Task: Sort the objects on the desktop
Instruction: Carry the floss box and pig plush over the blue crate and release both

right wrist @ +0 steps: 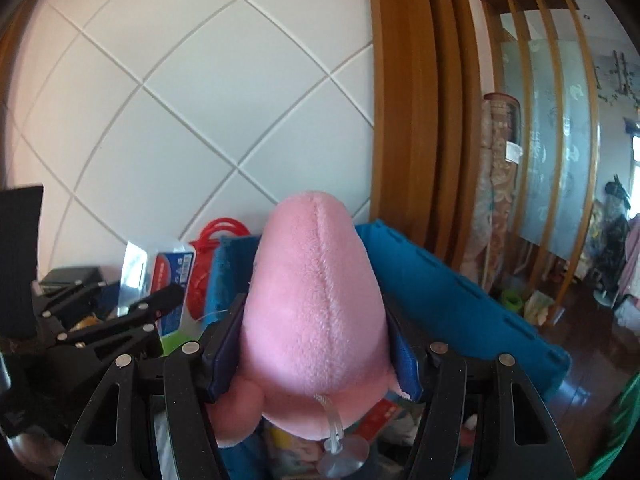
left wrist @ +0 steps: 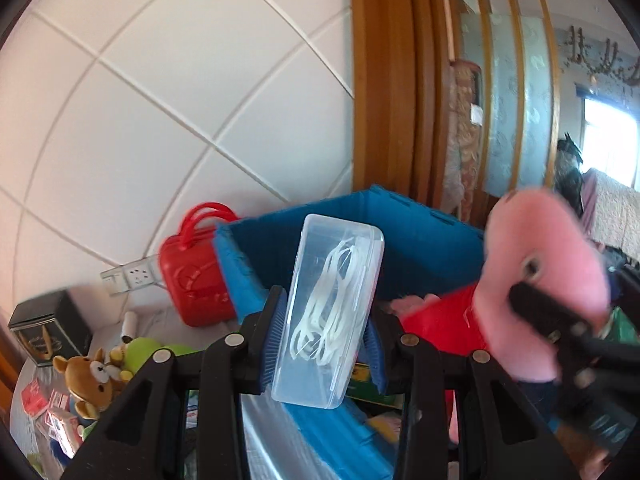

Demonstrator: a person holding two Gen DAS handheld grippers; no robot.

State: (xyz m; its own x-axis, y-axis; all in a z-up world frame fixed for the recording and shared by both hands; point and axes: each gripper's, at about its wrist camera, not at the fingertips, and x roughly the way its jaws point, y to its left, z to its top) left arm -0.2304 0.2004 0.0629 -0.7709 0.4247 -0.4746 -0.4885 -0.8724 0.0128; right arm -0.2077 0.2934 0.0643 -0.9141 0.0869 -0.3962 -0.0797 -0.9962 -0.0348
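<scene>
My left gripper (left wrist: 325, 340) is shut on a clear plastic box (left wrist: 330, 312) of white floss picks, held tilted in the air in front of a blue fabric bin (left wrist: 420, 240). My right gripper (right wrist: 316, 356) is shut on a pink plush toy (right wrist: 316, 300) with a clear suction cup (right wrist: 344, 456) dangling under it. In the left wrist view the same pink plush toy (left wrist: 548, 280) hangs at the right over the blue fabric bin's edge, with a red part below it. The right wrist view has the left gripper (right wrist: 160, 300) and its clear box (right wrist: 168, 268) at the left, and the blue fabric bin (right wrist: 460, 292) behind the toy.
A red plastic case (left wrist: 196, 276) stands left of the bin against the tiled wall. A teddy bear (left wrist: 90, 380), a green plush (left wrist: 144, 350), a black box (left wrist: 48, 324) and small cartons (left wrist: 52, 412) lie at lower left. A wooden door frame (left wrist: 392, 80) rises behind.
</scene>
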